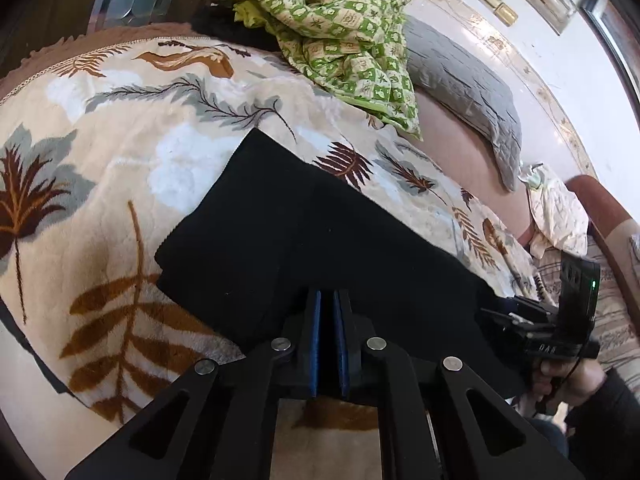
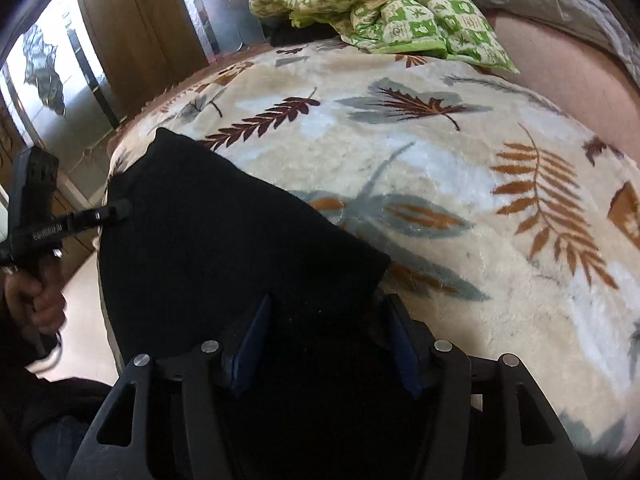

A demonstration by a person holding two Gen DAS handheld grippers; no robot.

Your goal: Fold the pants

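Note:
The black pants (image 1: 304,240) lie folded flat on a cream leaf-print blanket (image 1: 120,152) on the bed. My left gripper (image 1: 330,300) is shut, its blue pads close together at the near edge of the pants; whether cloth is pinched between them is hidden. In the right wrist view the pants (image 2: 224,240) spread from the left toward the centre. My right gripper (image 2: 326,312) is open, its two fingers wide apart over the near part of the pants. The left gripper also shows in the right wrist view (image 2: 120,210) at the pants' left edge.
A green checked quilt (image 1: 340,28) is bunched at the far side of the bed. A grey pillow (image 1: 464,84) lies beside it on the pink sheet. Wooden wardrobe doors with mirrors (image 2: 80,60) stand beyond the bed's left edge.

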